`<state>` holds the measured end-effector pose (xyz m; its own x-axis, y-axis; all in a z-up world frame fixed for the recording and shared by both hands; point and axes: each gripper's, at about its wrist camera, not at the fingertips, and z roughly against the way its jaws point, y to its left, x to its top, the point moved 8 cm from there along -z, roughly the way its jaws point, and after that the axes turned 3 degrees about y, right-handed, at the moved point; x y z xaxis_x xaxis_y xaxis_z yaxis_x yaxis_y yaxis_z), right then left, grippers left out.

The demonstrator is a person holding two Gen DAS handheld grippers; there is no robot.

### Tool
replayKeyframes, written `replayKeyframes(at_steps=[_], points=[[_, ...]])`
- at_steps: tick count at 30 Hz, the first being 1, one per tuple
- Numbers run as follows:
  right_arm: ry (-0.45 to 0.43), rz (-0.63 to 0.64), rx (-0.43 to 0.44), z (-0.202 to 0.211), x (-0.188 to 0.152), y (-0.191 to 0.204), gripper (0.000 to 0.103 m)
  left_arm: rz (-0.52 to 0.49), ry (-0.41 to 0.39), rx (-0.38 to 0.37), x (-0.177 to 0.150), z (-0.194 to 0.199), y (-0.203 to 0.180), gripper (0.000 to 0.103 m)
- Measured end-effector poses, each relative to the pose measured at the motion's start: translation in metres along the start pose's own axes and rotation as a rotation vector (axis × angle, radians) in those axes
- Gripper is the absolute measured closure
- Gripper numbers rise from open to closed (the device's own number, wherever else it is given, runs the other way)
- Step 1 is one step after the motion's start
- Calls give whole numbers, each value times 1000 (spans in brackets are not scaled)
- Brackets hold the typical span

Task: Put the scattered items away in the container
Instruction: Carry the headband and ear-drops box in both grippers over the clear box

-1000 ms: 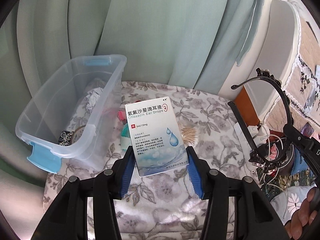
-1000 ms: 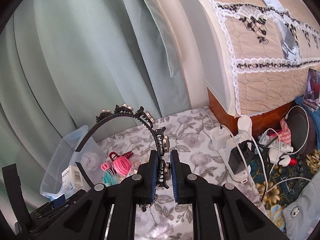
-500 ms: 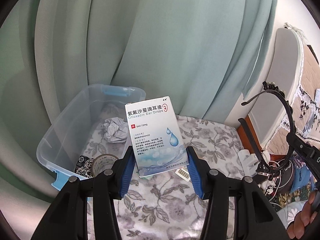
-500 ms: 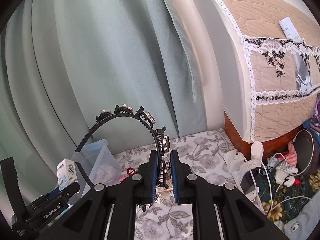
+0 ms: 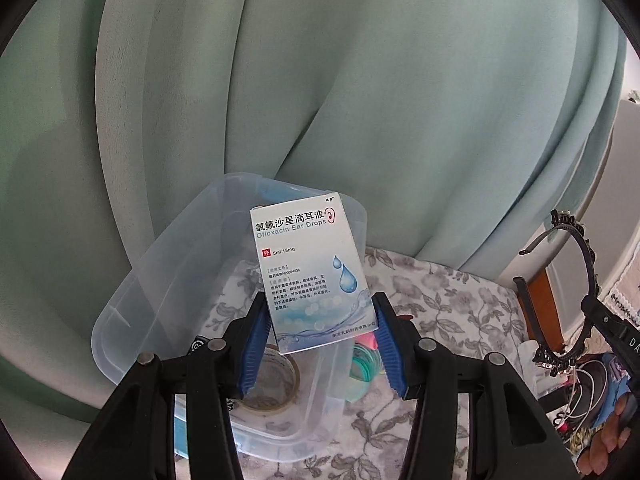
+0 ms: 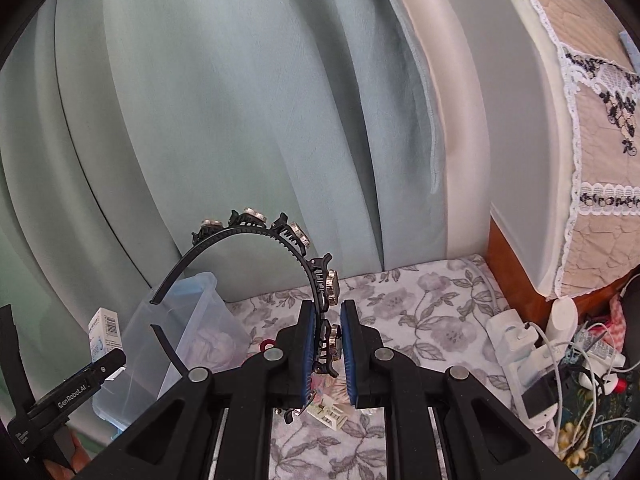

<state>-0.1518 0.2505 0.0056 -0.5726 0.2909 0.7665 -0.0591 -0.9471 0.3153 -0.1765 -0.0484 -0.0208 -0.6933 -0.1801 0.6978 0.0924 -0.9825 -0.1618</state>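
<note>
My left gripper [image 5: 320, 340] is shut on a white and blue ear drops box [image 5: 310, 272] and holds it above the clear plastic container [image 5: 160, 276]. A tape roll [image 5: 276, 384] lies inside the container. My right gripper [image 6: 326, 344] is shut on a black headband [image 6: 280, 240] with round studs, held up above the floral cloth. The headband also shows in the left wrist view [image 5: 580, 292]. The box [image 6: 104, 332] and container [image 6: 188, 320] show at the left of the right wrist view.
Coloured hair ties [image 5: 366, 360] lie on the floral cloth [image 5: 448, 312] right of the container. A white power strip and cables [image 6: 532, 344] sit at the right. A small white piece [image 6: 330, 416] lies under my right gripper. Green curtains hang behind.
My left gripper has carried the ear drops box left and over the container. My right gripper has lifted with the headband. Both stay shut.
</note>
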Motion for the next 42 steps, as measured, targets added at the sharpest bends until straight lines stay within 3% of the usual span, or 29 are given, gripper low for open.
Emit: replayKeyframes(at_steps=[12,25,35,42], points=[[18,76,118,-65,9,57,89,61,30,75,9,-35,47,51],[97,212,308,-122,-11,158,89,116,96,111,-10,-62,82,51],[166,280,365,-153,-39,202,89,132,151,77,-27,-82,83,51],[224,293,334,-173,-53,207,89,144,165,58,-35,-87,86,51]])
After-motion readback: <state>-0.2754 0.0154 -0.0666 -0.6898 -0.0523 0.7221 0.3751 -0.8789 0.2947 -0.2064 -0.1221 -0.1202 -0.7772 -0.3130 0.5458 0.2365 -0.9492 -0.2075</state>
